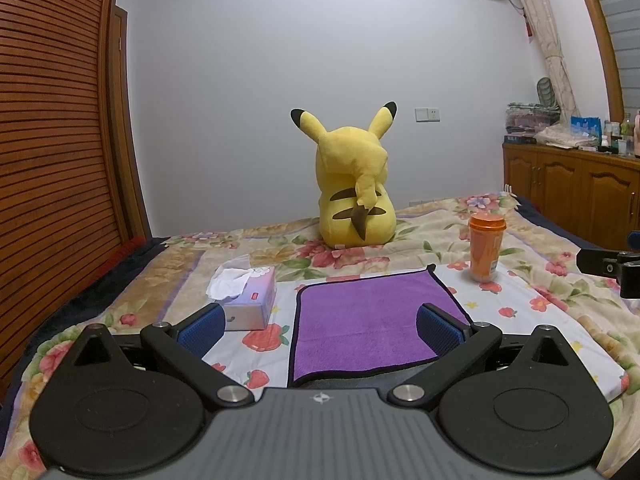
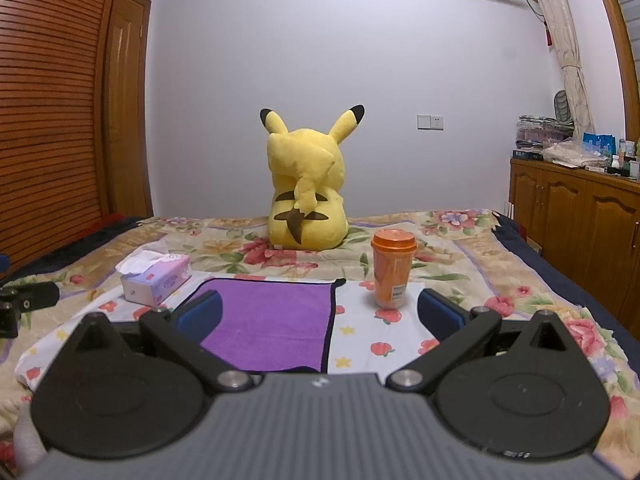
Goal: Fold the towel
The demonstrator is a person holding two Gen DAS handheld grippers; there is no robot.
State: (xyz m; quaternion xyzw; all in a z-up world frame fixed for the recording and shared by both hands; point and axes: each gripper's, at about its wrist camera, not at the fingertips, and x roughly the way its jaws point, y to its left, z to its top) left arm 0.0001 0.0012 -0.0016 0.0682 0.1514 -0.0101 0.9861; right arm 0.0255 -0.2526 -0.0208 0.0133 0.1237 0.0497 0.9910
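A purple towel (image 1: 360,320) with a dark hem lies flat on a white strawberry-print mat on the bed; it also shows in the right wrist view (image 2: 268,320). My left gripper (image 1: 320,324) is open and empty, held above the towel's near edge, its right pad (image 1: 438,330) over the towel. My right gripper (image 2: 320,312) is open and empty, over the towel's right edge, its left pad (image 2: 200,312) above the towel.
An orange lidded cup (image 1: 485,249) stands just right of the towel. A tissue box (image 1: 246,294) sits to the left. A yellow Pikachu plush (image 1: 352,196) sits behind. A wooden wardrobe (image 1: 52,160) stands left, wooden cabinets (image 1: 572,196) right. The mat (image 1: 512,300) lies on a floral bedspread.
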